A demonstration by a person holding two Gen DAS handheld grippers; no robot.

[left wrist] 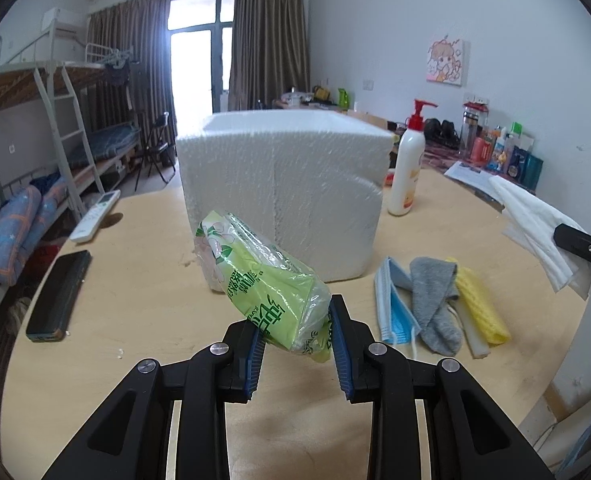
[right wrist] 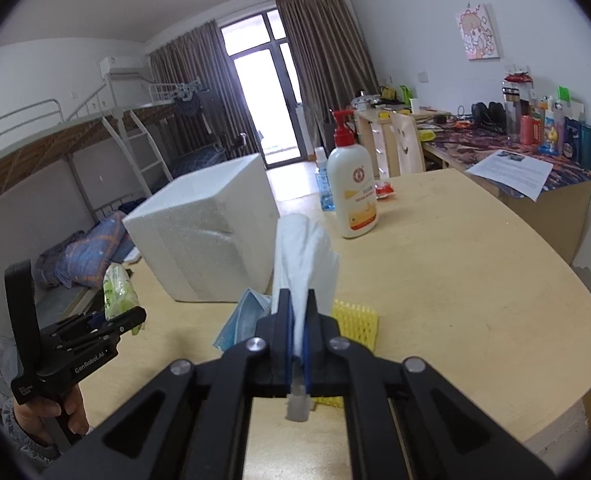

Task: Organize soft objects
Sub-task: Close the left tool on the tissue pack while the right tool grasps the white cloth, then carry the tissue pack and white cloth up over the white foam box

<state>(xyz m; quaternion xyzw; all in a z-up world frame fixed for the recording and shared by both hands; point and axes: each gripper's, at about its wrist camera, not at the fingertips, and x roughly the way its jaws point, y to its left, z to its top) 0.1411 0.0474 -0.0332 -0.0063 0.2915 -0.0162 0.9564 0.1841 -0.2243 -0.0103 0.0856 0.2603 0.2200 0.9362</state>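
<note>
My left gripper [left wrist: 295,320] is shut on a green tissue pack [left wrist: 255,272] and holds it above the table, just in front of the white foam box [left wrist: 283,184]. My right gripper [right wrist: 299,312] is shut on a white cloth [right wrist: 303,256] that stands up between its jaws; the cloth also shows in the left wrist view [left wrist: 535,224]. On the table lie a blue face mask [left wrist: 393,304], a grey sock [left wrist: 435,304] and a yellow foam net [left wrist: 481,304]. The left gripper [right wrist: 107,322] and tissue pack [right wrist: 117,290] show in the right wrist view.
A lotion pump bottle [left wrist: 407,164] stands right of the foam box. A black phone [left wrist: 59,296] and a white remote [left wrist: 95,214] lie at the table's left edge. A paper sheet [right wrist: 511,172] and bottles [right wrist: 551,132] sit on the desk behind.
</note>
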